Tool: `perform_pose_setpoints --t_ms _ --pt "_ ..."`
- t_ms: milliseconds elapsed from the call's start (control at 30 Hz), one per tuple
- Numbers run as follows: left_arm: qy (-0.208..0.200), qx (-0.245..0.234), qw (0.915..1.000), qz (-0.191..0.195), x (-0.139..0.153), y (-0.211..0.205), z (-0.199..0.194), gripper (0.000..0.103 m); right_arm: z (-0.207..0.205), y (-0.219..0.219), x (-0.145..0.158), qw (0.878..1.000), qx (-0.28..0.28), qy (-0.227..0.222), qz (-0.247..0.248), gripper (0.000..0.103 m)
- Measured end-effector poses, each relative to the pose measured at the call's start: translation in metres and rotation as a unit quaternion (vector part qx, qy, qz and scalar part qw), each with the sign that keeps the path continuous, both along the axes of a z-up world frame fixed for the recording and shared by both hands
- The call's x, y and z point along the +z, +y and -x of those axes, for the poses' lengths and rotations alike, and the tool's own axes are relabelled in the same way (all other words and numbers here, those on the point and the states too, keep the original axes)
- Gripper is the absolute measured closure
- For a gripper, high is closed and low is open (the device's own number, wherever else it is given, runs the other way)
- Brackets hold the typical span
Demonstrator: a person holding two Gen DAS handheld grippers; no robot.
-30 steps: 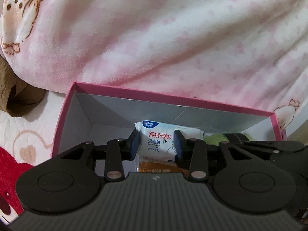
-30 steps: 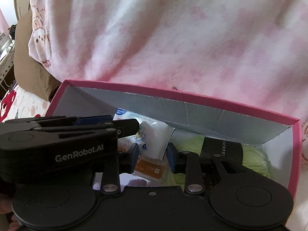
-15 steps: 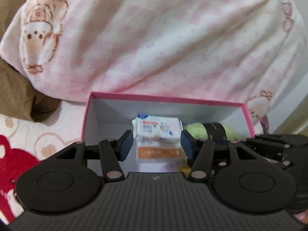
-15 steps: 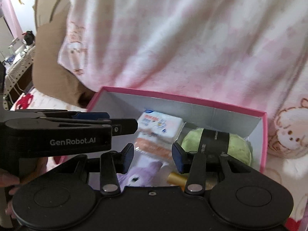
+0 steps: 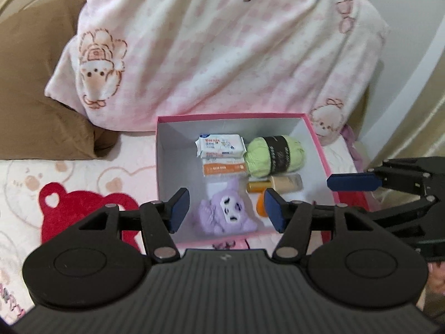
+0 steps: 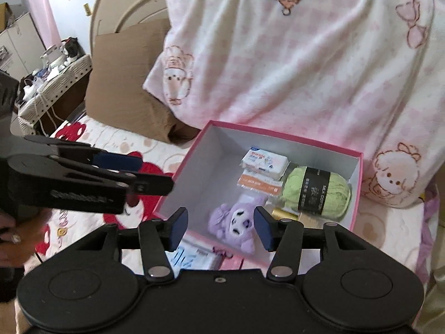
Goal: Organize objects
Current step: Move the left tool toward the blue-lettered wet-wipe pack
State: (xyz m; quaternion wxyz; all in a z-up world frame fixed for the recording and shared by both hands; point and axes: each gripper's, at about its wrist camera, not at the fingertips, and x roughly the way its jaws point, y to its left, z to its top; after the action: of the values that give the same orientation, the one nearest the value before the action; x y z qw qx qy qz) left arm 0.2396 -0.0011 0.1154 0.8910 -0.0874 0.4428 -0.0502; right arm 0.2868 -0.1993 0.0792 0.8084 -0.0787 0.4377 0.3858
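A pink box [image 5: 317,139] with white inside sits on the bed, also in the right wrist view [image 6: 358,178]. It holds two wipe packs [image 5: 221,146] [image 6: 264,161], a green yarn ball [image 5: 274,156] [image 6: 317,192], a purple plush [image 5: 225,213] [image 6: 236,222], a gold-capped bottle [image 5: 278,183] and an orange item [image 5: 261,207]. My left gripper [image 5: 226,210] is open and empty, above the box's near edge. My right gripper [image 6: 219,228] is open and empty, just right of the left one.
A pink-and-white blanket [image 5: 222,50] piles up right behind the box. A brown pillow [image 5: 36,97] lies at the left. The sheet [image 5: 69,194] has red bear prints. A flat blue-white packet [image 6: 192,258] lies outside the box's near edge. A cluttered side table [image 6: 52,66] stands far left.
Both grippers have pulled back and up out of the box. The left one opened wider and left the wipe pack lying in the box. The whole box now shows.
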Motion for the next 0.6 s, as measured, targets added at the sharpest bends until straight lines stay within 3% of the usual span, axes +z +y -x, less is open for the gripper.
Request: perform_pose_setpoints --t_ms 267,467,600 --pt "0.000 -0.018 0.9998 -0.004 0.024 -0.001 0.054 0.040 0.047 -0.024 0.019 1.000 0.020 0.007 0.001 0.039" --pt "-0.017 -0.011 0.9997 -0.016 0.019 0.003 0.089 0.037 0.073 -0.035 0.012 1.000 0.019 0.022 -0.007 0.034" --pt "-0.001 -0.020 0.9998 -0.004 0.002 0.006 0.099 0.035 0.087 -0.033 -0.004 0.999 0.035 0.024 0.000 0.033"
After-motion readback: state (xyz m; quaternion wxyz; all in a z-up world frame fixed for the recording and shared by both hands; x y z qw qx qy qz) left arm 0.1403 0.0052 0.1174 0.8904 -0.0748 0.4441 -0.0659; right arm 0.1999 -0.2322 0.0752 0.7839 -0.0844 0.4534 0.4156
